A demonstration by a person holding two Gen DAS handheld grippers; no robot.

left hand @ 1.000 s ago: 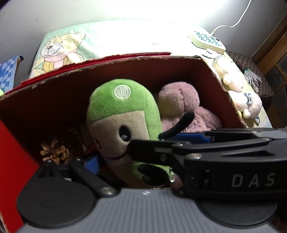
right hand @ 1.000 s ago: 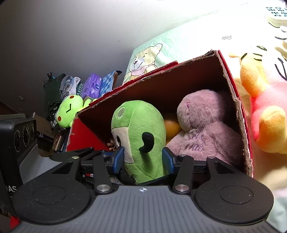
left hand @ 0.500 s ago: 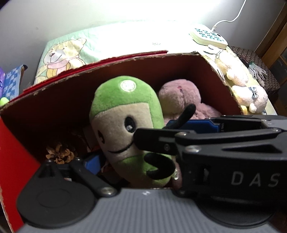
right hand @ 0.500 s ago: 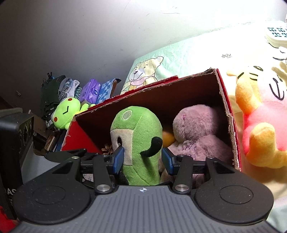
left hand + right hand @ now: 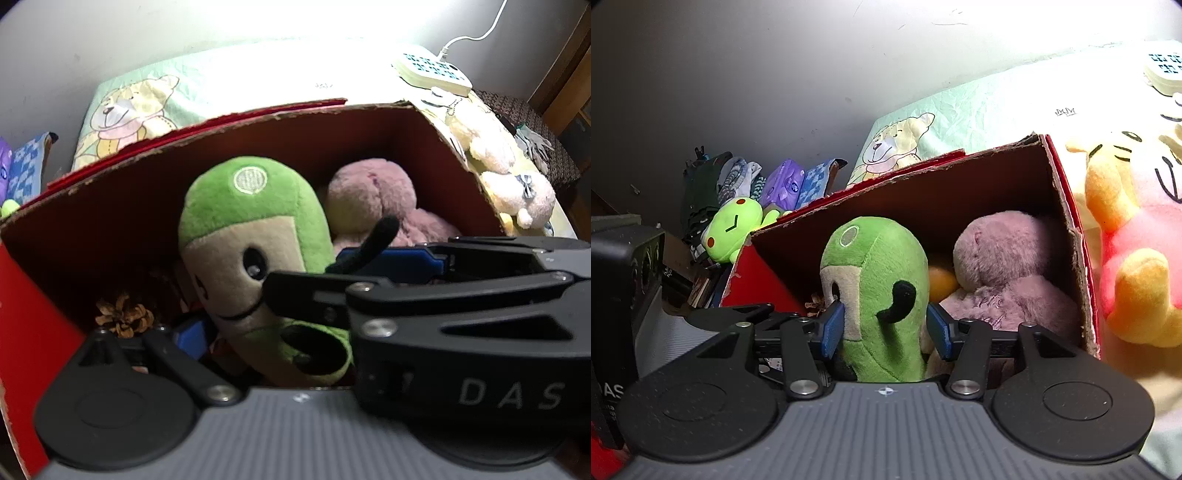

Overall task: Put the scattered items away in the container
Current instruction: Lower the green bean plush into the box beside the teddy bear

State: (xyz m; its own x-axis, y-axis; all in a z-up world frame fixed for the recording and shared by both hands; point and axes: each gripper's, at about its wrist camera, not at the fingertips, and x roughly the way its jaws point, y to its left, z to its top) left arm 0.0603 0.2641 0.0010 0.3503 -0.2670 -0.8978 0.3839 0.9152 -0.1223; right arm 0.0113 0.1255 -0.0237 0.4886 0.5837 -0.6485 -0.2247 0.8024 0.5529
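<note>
Placing step: green plush [image 5: 882,295], frame centre, stands inside the red box [image 5: 1067,236] between the right gripper [image 5: 884,328] jaws, just opening (pads barely clear). Left gripper [image 5: 258,334] jaws wide. Next: withdraw right upward.

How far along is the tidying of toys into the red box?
Done: pink plush and pine cone lie in the red box. In hand: green plush stands inside, between the jaws of the right hand-held gripper, which have just been opening. Left: yellow plush and lime frog plush sit outside.
</note>
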